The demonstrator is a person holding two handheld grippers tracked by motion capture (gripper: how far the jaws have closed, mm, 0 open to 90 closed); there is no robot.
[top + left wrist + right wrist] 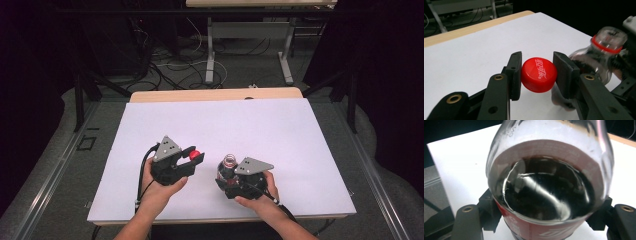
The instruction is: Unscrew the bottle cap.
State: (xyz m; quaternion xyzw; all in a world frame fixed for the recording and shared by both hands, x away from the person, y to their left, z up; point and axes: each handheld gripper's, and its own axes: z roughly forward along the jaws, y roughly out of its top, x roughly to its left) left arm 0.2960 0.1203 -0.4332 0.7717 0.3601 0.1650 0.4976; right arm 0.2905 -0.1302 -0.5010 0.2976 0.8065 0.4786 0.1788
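A red screw cap (539, 74) with white lettering sits pinched between the two black pads of my left gripper (537, 73), held just above the white table top. In the high view the cap (194, 153) shows as a red dot at the tip of the left gripper (194, 157). To its right stands a clear plastic cola bottle (228, 167) with an open neck, a red ring and dark liquid inside. My right gripper (226, 181) is shut on the bottle's body. In the right gripper view the bottle (549, 182) stands close between the jaws, its red label low down.
A white sheet (240, 125) covers the table, with a wooden edge (215, 94) at the far side. Beyond it are table legs and cables (180, 70) on the floor. A grey mat runs along both sides of the table.
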